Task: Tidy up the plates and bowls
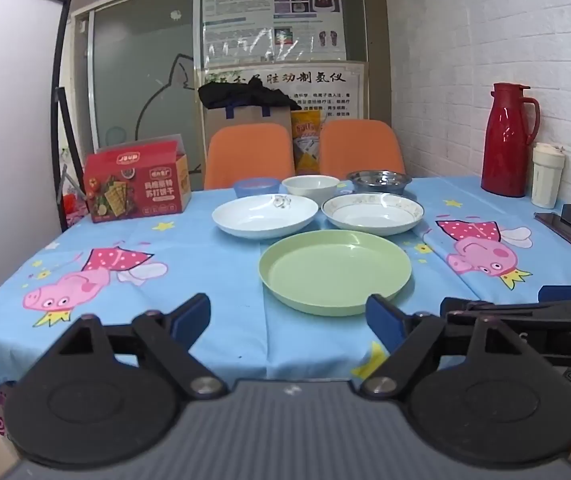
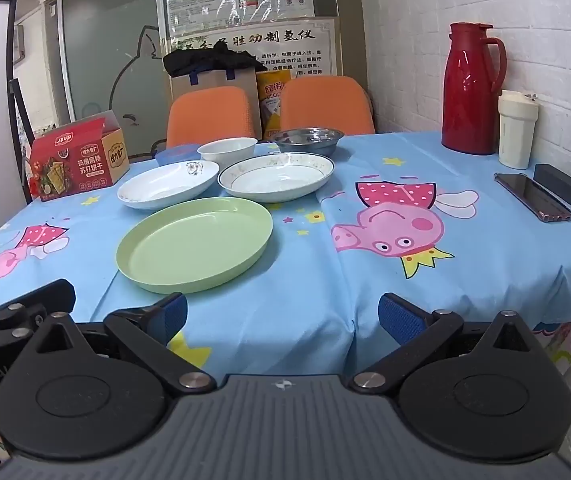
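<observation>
Both grippers are spread wide and empty at the table's near edge, and the green plate [image 1: 335,270] sits dead ahead of the left gripper [image 1: 288,322] but off to the left of the right gripper [image 2: 282,317], so left's nearer.

You face a surface [image 1: 213,264] under a blue cartoon-pig cloth, with two orange chairs [image 1: 249,154] pushed in at its far edge. To your right runs a white brick wall [image 1: 497,40]; ahead, a frosted glass panel [image 1: 145,80] carries posters [image 1: 273,20].
</observation>
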Tool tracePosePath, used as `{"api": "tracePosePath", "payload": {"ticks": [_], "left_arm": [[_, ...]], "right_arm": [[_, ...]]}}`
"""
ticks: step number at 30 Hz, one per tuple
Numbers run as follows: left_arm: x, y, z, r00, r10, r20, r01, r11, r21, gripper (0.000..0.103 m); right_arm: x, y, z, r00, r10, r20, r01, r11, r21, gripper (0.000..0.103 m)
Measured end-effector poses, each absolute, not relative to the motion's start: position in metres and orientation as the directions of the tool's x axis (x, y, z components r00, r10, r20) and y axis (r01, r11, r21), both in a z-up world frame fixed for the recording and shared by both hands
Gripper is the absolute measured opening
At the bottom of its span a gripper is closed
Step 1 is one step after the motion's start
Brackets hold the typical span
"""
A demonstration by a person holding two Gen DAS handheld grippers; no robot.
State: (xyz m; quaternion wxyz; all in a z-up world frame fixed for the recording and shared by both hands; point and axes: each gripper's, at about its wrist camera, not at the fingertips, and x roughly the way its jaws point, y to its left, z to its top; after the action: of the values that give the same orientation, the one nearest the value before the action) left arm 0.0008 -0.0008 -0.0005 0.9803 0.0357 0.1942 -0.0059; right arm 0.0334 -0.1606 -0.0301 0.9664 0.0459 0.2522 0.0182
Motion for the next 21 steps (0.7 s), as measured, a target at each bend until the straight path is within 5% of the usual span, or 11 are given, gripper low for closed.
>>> {"api": "tracePosePath", "payload": {"ticks": [21], "left_arm": [[-0.0001,0.0052,-0.0006,0.922,0.008,-0.388,0.005,0.999,0.031,0.083]], "right_arm": [[0.0301,-0.1565,-0.0273,0.874,0.056,-0.482,-0.02,0.997,0.079,0.103]]}}
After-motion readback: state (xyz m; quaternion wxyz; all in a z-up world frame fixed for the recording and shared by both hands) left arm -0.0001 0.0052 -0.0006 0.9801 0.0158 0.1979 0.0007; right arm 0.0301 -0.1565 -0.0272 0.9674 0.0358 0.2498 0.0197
